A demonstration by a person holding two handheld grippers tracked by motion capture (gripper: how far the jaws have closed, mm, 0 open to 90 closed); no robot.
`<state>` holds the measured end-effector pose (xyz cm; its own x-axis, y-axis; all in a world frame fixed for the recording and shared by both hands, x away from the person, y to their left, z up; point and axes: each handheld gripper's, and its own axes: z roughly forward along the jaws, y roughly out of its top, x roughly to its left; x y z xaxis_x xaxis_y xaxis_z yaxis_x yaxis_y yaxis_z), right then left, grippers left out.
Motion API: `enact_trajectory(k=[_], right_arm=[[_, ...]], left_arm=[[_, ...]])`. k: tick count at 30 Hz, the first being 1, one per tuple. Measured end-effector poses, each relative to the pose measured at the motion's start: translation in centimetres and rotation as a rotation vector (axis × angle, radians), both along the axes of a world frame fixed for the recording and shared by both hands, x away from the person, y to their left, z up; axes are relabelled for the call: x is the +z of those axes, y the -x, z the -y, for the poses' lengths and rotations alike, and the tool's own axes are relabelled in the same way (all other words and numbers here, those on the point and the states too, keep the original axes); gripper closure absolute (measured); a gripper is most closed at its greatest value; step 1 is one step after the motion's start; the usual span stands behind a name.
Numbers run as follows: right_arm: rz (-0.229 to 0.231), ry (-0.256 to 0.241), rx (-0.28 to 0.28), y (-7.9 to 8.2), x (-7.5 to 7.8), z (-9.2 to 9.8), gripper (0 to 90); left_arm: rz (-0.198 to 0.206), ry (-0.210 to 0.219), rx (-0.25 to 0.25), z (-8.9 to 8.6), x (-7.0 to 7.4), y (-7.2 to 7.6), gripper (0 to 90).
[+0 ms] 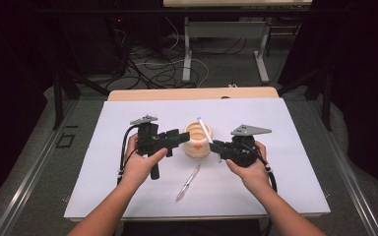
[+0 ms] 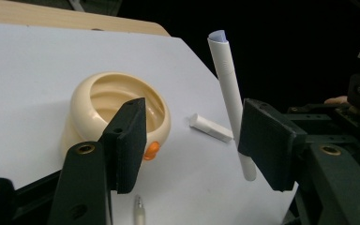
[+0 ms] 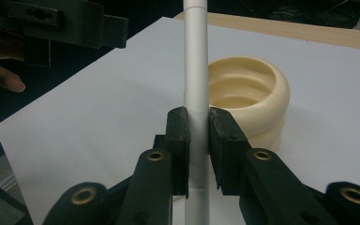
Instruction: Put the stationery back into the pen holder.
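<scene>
Right jaws: my right gripper (image 3: 198, 150) is clamped on a white pen (image 3: 196, 70); in the right gripper view the pads press its barrel from both sides at lower centre, and the pen runs straight up out of the top of the frame.
Left jaws: my left gripper (image 2: 192, 140) stands apart, with nothing between the pads; in the left gripper view the pen (image 2: 230, 101) stands just in front of the right-hand pad, tilted a little, its blue-tipped end at upper centre.
Hands: in the high view my left hand (image 1: 140, 164) grips the left gripper (image 1: 186, 137) at centre left, my right hand (image 1: 248, 169) holds the right gripper (image 1: 213, 145) at centre right, and the two point inward toward each other.
Cup: a cream ribbed cup (image 1: 197, 140) with an orange spot on its side sits at the middle of the high view, between the two grippers; the pen (image 1: 204, 130) slants over its right rim.
Cap: a short white cap (image 2: 211, 127) lies on the sheet right of the cup in the left gripper view.
Second pen: a clear pen (image 1: 188, 182) lies flat below the cup in the high view, slanting toward lower left.
Bench: a white sheet (image 1: 285, 172) covers the bench (image 1: 128, 94), whose wooden edge shows along the far side.
</scene>
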<state>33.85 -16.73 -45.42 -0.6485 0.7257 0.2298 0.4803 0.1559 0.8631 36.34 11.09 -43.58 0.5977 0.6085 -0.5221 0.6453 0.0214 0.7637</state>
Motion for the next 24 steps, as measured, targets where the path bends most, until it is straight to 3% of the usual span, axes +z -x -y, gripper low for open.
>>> enact_trajectory(k=[10, 15, 24], right_arm=[[0.006, -0.005, 0.011, 0.3, 0.1, -0.5, 78.5], [0.012, -0.005, 0.017, 0.4, 0.1, -0.7, 78.5], [0.011, -0.010, 0.026, 0.6, 0.1, -1.0, 78.5]], left_arm=[[-0.043, 0.026, 0.009, 0.7, 0.0, -0.5, 44.7], [-0.060, 0.068, 0.019, 1.2, -0.1, -0.7, 45.6], [-0.077, 0.076, -0.002, 2.2, -0.1, -0.8, 48.6]])
